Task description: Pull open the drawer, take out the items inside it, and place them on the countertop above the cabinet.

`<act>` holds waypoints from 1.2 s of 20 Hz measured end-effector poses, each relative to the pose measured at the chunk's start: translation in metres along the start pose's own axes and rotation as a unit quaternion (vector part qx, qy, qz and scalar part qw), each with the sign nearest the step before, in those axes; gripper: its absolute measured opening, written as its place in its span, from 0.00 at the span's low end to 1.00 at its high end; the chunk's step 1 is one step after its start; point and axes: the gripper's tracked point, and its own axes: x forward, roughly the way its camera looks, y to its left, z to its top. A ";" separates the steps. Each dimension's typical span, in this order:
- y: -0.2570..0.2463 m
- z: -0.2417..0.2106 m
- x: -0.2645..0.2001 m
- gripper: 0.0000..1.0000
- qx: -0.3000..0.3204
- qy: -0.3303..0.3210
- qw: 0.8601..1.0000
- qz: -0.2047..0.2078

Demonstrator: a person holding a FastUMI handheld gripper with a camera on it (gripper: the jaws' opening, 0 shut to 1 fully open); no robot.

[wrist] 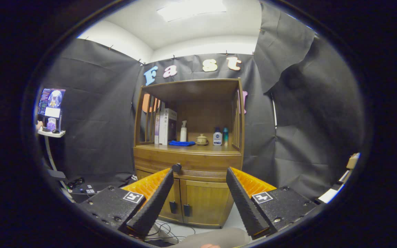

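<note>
So the drawer [188, 162] is shut, sitting right under the countertop [184, 148] of the wooden cabinet [189, 155], and its dark round knob [176, 168] is the only sensible place to grab. It looks like solid wood, so I'd guess it's stiff and a bit heavy on the slide; the knob is small and probably smooth, so pinch it squarely or it'll slip. The gripper [196, 177] is spread wide with nothing in it, well short of the cabinet, knob just by the left finger's tip. Up on the countertop: blue cloth [181, 143], spray bottle [183, 131], little teapot [202, 139], two bottles [217, 137], some books [165, 126]. Double doors [198, 201] below.
</note>
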 end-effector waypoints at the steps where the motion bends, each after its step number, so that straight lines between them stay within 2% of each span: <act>1: 0.000 0.000 -0.001 0.99 -0.001 0.000 1.000 0.000; 15: -0.002 0.002 0.007 0.99 0.008 0.000 1.000 -0.006; 20: 0.009 -0.010 0.045 0.99 0.038 0.032 0.999 0.010; 24: 0.031 -0.022 0.093 1.00 0.025 0.046 0.998 0.021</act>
